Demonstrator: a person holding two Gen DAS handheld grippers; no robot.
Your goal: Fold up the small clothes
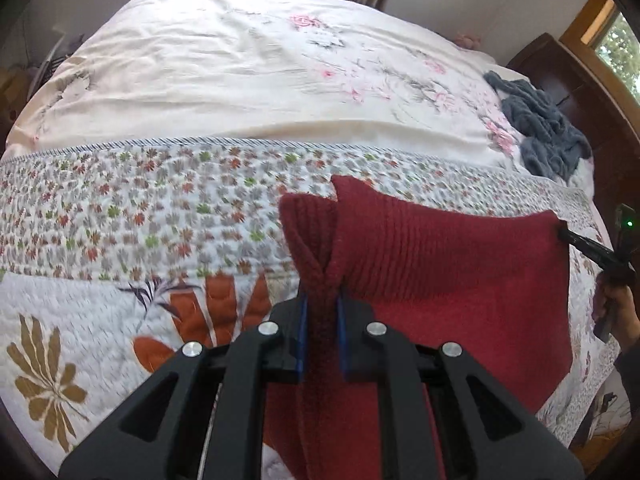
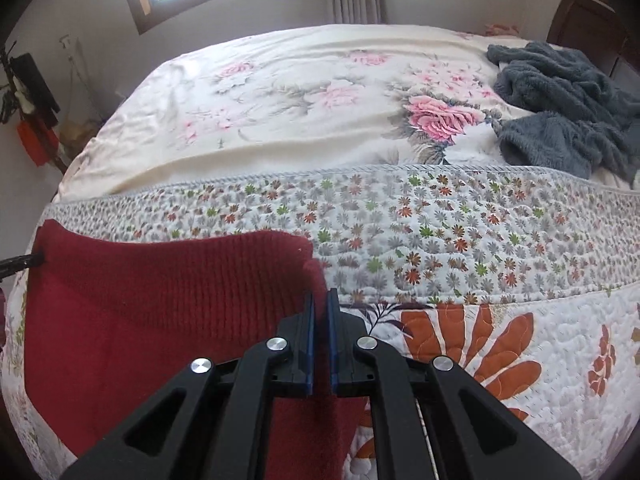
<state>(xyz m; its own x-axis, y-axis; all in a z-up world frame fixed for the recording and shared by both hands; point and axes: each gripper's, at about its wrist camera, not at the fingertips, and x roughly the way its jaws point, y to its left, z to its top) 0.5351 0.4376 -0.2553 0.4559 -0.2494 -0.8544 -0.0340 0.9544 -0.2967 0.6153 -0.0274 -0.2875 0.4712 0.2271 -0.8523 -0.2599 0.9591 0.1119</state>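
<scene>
A dark red knit garment [image 1: 460, 300] [image 2: 160, 300] with a ribbed hem hangs stretched between both grippers over the quilt. In the left wrist view my left gripper [image 1: 322, 300] is shut on a bunched fold of the ribbed edge, which runs between the blue pads. My right gripper [image 1: 562, 234] pinches the far right corner there. In the right wrist view my right gripper [image 2: 320, 296] is shut with that corner pinched at its tips. The left gripper [image 2: 36, 258] holds the opposite corner at the left edge.
The bed carries a quilt [image 1: 120, 220] [image 2: 480, 240] with small flowers and orange leaves. Beyond it is a cream duvet [image 1: 220, 72] with pink roses. A grey fluffy garment [image 1: 540, 132] [image 2: 568, 112] lies crumpled near the wooden headboard [image 1: 568, 80]. A hand [image 1: 624, 320] holds the right gripper.
</scene>
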